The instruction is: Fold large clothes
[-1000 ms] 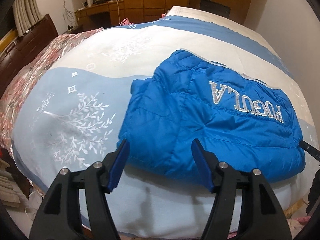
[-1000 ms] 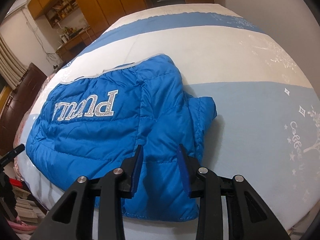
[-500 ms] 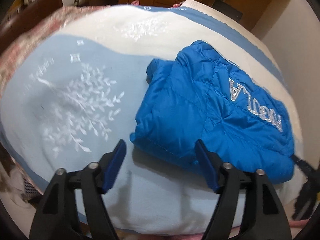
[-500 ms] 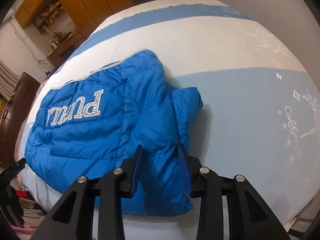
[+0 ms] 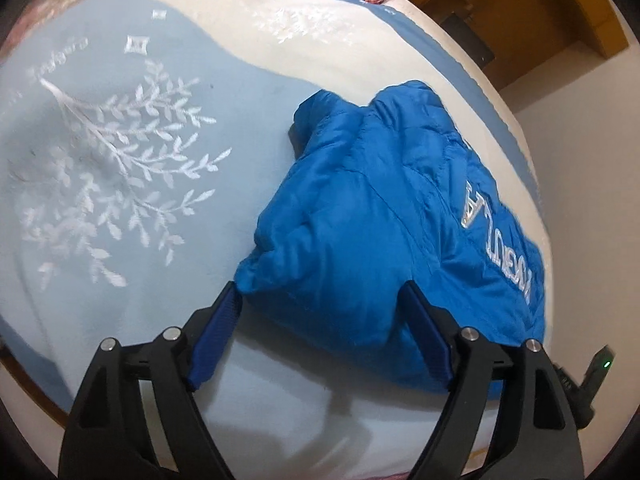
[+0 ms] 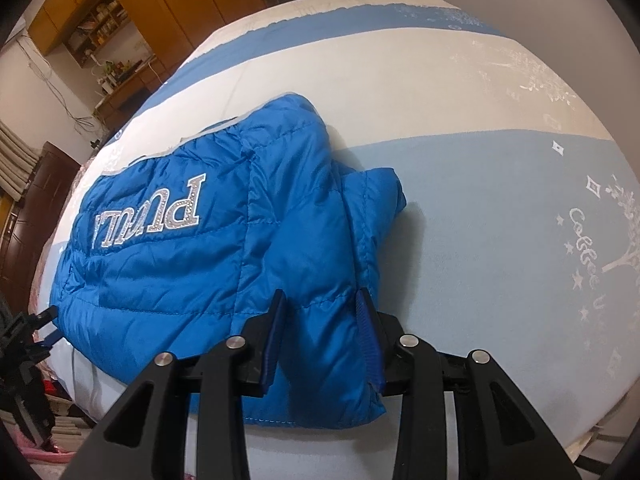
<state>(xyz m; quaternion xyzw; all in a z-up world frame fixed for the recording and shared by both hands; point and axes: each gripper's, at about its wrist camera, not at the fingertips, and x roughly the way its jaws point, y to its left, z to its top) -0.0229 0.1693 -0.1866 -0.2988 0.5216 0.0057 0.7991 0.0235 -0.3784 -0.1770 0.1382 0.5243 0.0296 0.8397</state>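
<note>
My left gripper point(image 5: 320, 304) gapes wide around the jacket point(image 5: 384, 240) corner on the bed point(image 5: 120, 240); my right gripper point(image 6: 322, 312) pinches its hem. Slippery padding may slide free, undoing the fold.

From the left view I can't read the jacket's point(image 5: 360, 240) lettering point(image 5: 496, 240); it's smeared by blur and runs off around the far side. The jacket's near edge sits behind my left claw point(image 5: 320, 332), so I can't tell whether the pads touch fabric. In the right view the hem under my right claw point(image 6: 320, 332) is partly covered, and the shelves point(image 6: 96, 28) are too small to make out. The bed point(image 6: 480, 200) is cut off on every side.
</note>
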